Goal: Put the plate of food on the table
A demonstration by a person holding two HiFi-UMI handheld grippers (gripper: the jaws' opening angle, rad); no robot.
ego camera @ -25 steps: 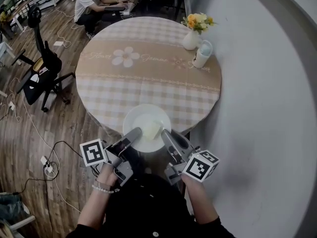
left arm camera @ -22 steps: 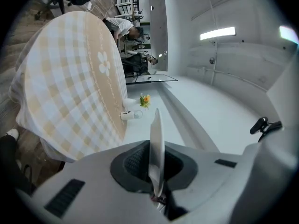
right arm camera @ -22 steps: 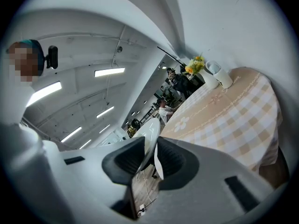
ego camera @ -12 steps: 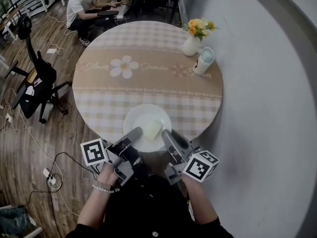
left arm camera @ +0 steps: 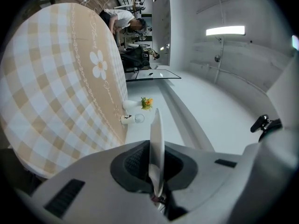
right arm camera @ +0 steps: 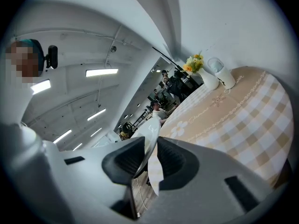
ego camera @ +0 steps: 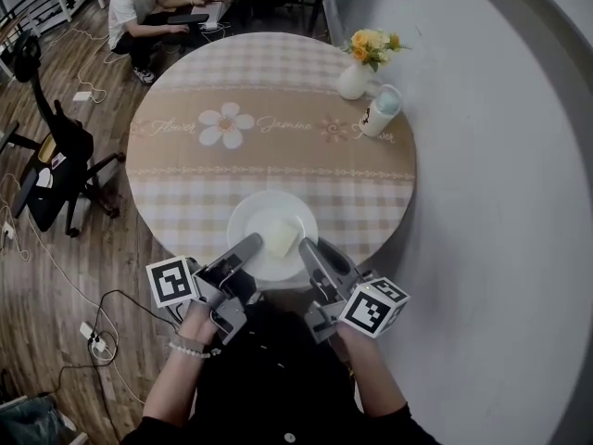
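A white plate [ego camera: 269, 222] carrying a pale yellow block of food [ego camera: 281, 237] hangs over the near edge of the round checked table [ego camera: 269, 146]. My left gripper [ego camera: 248, 246] is shut on the plate's near left rim and my right gripper [ego camera: 310, 248] is shut on its near right rim. In the left gripper view the plate [left arm camera: 156, 143] shows edge-on, pinched between the dark pads of the left gripper [left arm camera: 154, 167]. The right gripper view shows the plate's rim [right arm camera: 150, 139] clamped in the right gripper [right arm camera: 150, 160].
A white vase of yellow flowers [ego camera: 357, 72] and a lidded cup [ego camera: 378, 111] stand at the table's far right, against the curved white wall. A black office chair [ego camera: 56, 156] is on the wooden floor to the left. A person [ego camera: 139, 12] sits beyond the table.
Both grippers have carried the plate forward; it now lies further in over the table's near edge. The grip on both rims is unchanged.
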